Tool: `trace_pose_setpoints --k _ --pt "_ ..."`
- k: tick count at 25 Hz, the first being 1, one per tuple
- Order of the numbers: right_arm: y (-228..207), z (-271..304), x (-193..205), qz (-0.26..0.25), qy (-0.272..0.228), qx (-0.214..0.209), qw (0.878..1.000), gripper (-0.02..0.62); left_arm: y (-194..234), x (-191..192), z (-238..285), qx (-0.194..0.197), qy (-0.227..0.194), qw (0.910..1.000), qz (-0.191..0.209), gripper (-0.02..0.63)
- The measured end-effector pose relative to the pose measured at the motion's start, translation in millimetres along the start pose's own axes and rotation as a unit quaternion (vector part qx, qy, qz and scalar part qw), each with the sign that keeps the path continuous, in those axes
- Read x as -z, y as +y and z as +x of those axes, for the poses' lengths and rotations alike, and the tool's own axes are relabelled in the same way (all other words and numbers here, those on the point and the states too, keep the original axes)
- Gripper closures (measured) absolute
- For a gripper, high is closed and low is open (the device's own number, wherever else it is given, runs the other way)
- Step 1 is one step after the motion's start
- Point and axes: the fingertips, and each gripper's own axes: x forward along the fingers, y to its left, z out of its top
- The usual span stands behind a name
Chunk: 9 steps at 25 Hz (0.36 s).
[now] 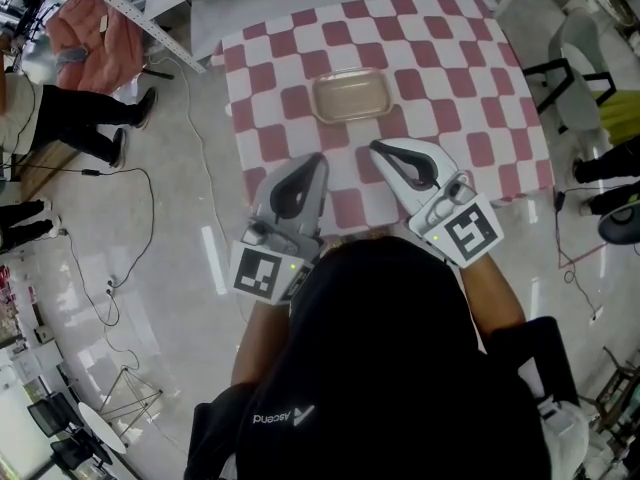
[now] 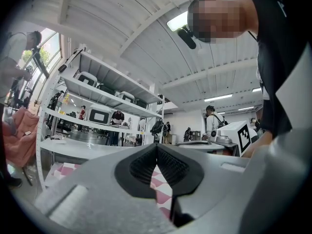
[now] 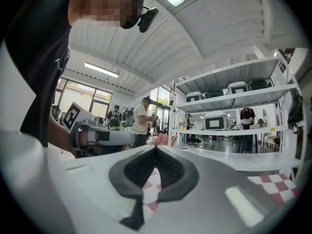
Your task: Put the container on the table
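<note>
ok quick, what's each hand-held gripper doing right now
Left hand-held gripper: closed, holding nothing.
Right hand-held gripper: closed, holding nothing.

Floor [image 1: 170, 228]: pale, glossy, with cables [image 1: 105, 293] trailing across it.
Ceiling [image 2: 146, 48]: white panels, strip lights [image 3: 101, 69].
Shelves [image 3: 229, 99]: white metal racks.
Windows [image 3: 78, 89]: tall, bright daylight.

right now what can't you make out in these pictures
- Container: head view only, too small to tell whether anything lies inside.
- Container in both gripper views: not seen; the bodies of the left gripper and right gripper fill the lower frame.
- Table near edge: head view, covered by the person's head and both grippers.
</note>
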Motion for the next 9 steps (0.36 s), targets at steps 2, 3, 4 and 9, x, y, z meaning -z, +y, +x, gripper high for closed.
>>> trace_pose_setpoints --k 2,3,4,9 --pt "1.1 -0.4 -1.2 -0.003 0.001 -0.002 1.000 0.592 -0.8 -1.1 -1.6 0.002 -0.003 1.0000 0.004 0.597" --pt "1.9 -0.9 -1.5 -0.004 0.002 -0.002 1.000 0.592 -1.6 -2.1 -2.3 0.002 -0.004 1.0000 0.006 0.597" --pt "2.6 -1.4 -2.0 -0.004 0.002 -0.003 1.000 0.592 -2.6 -3.3 -2.6 0.003 -0.006 1.0000 0.005 0.597" --pt "5.1 -3.8 -2.2 -0.005 0.004 -0.006 1.000 0.592 -4.3 -3.3 -3.9 -0.003 0.003 1.0000 -0.001 0.597"
